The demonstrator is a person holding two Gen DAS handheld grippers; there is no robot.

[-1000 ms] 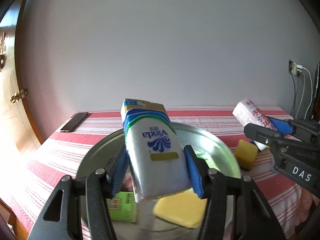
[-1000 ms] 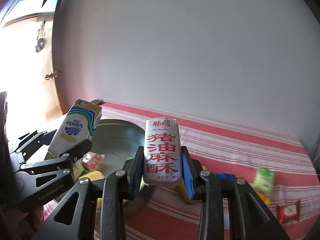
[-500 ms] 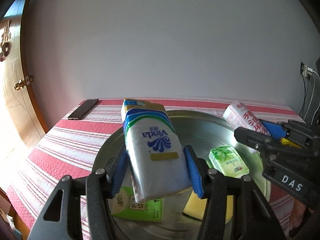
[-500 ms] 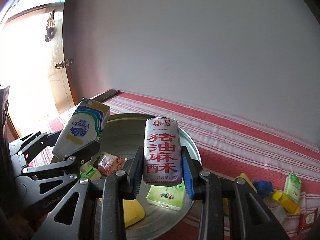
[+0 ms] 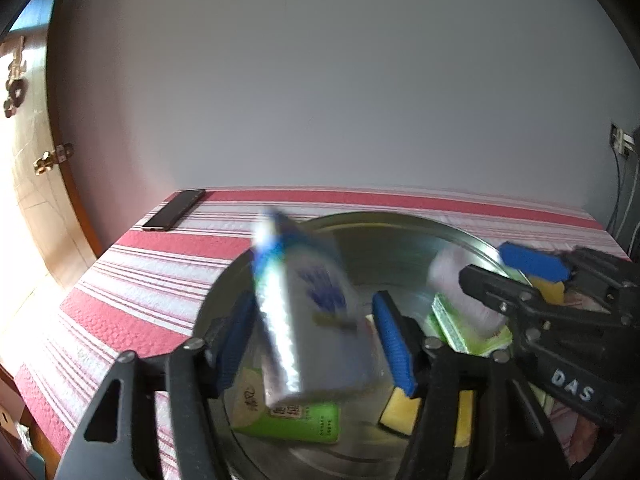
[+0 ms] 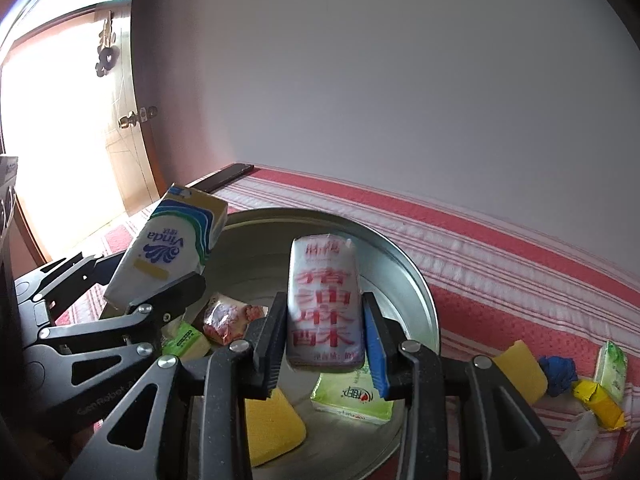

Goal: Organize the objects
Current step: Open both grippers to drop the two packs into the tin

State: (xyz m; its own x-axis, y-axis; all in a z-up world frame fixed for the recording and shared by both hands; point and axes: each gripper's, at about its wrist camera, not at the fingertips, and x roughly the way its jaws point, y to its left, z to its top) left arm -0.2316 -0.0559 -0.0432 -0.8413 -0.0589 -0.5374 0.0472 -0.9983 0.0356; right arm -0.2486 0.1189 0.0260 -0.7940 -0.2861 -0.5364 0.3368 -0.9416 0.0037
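Observation:
A blue-and-white Vinda tissue pack (image 5: pixel 312 320) hangs blurred and tilted between the blue pads of my left gripper (image 5: pixel 314 320), whose jaws are opening; a gap shows beside the right pad. A white snack pack with red characters (image 6: pixel 324 300), also blurred, sits between the fingers of my right gripper (image 6: pixel 324 308). Its jaws are opening too and the pads stand just off the pack. Both packs are over the round metal basin (image 6: pixel 408 280). The tissue pack (image 6: pixel 168 248) shows at the left in the right wrist view.
In the basin lie green packets (image 6: pixel 352 396), a yellow sponge (image 6: pixel 272 420) and a red-printed sachet (image 6: pixel 228 316). A dark phone (image 5: pixel 174 210) lies at the far left of the red-striped tablecloth (image 6: pixel 500 248). Another sponge (image 6: pixel 520 364) and small packets (image 6: pixel 598 400) lie right of the basin.
Both grippers moved forward and lower over the basin. Both sets of jaws have widened, and the two packs, gripped firmly before, now look blurred and loose between the pads.

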